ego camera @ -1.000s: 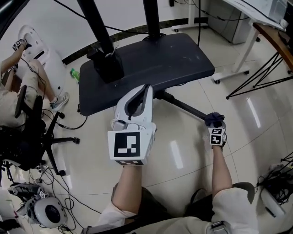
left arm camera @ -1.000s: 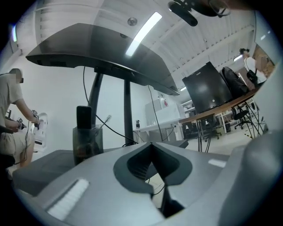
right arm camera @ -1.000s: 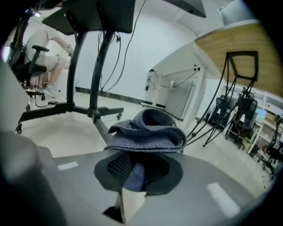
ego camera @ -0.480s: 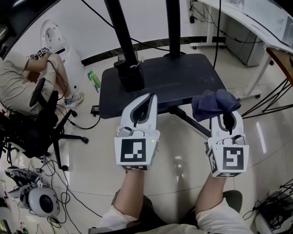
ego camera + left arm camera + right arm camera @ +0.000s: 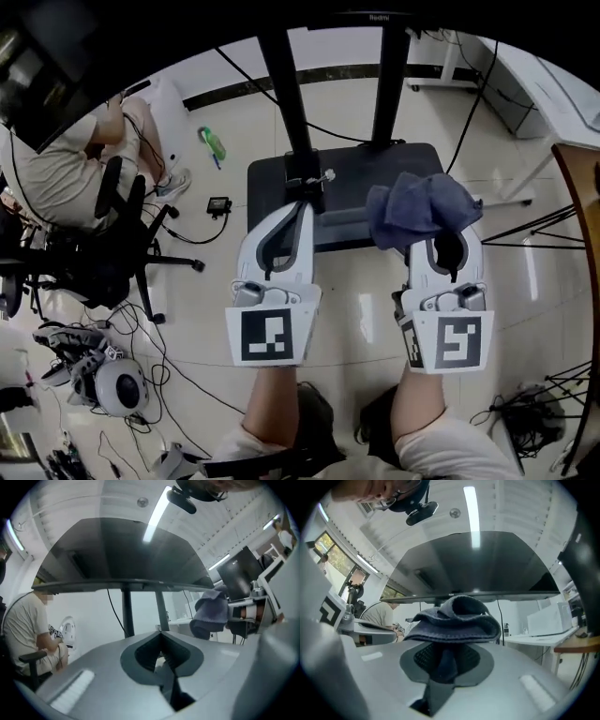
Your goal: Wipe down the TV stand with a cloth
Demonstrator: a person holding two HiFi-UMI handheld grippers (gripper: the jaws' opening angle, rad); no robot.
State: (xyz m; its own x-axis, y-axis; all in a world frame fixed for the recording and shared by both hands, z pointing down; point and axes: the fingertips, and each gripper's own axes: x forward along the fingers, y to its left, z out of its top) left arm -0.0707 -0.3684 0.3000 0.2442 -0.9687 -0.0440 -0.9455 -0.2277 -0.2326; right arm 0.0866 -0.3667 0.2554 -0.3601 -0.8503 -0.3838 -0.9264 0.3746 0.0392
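Gripping the blue-grey cloth (image 5: 419,211), the right gripper (image 5: 441,242) has its 2 jaws clenched on a pinched fold. The rest of the cloth bunches over the jaw tips and spills toward the left gripper's side. In the right gripper view the cloth (image 5: 454,620) sits like a rumpled cap on top of the right gripper (image 5: 443,663), with 1 strip running down into the closed jaws, and it is held in open air.

The left gripper (image 5: 302,216) is level with the right one and just beside it. Its jaws are pressed together with nothing between them, as the left gripper view confirms for the left gripper (image 5: 161,637); the cloth (image 5: 212,613) shows there off to its right.

Ahead of both grippers lies the dark base plate of the TV stand (image 5: 352,173). In the head view the cloth overlaps the plate's front corner on the right gripper's side. 2 black posts (image 5: 286,89) rise from the plate, and a small black box (image 5: 306,178) sits at the foot of the post in line with the left gripper. Both gripper views show the dark TV (image 5: 473,564) above the posts.

Left of the left gripper, well apart, a seated person (image 5: 66,173) is by a black office chair (image 5: 112,253), with cables (image 5: 178,375) on the floor. Farther off lies a green bottle (image 5: 212,143).
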